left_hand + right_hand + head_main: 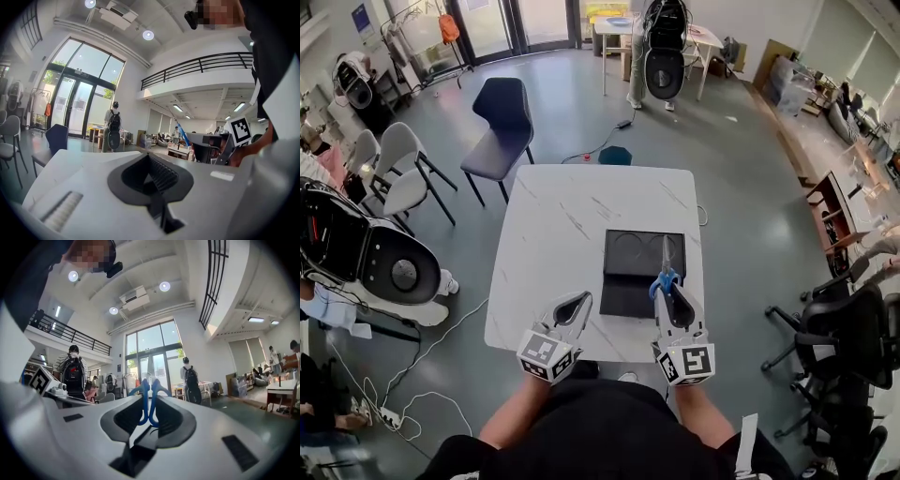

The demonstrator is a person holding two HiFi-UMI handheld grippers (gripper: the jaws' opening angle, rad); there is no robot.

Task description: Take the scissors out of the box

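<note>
The right claw (149,422) is clenched on the blue handles of the scissors (665,270), whose blades point away from the person above the open black box (630,281). The left claw (579,305) is closed on nothing, just off the box's near left corner. The box sits near the counter's (553,225) front and right edges, with broad white top to its left. A dark chair (500,127) stands beyond the far left corner.
</note>
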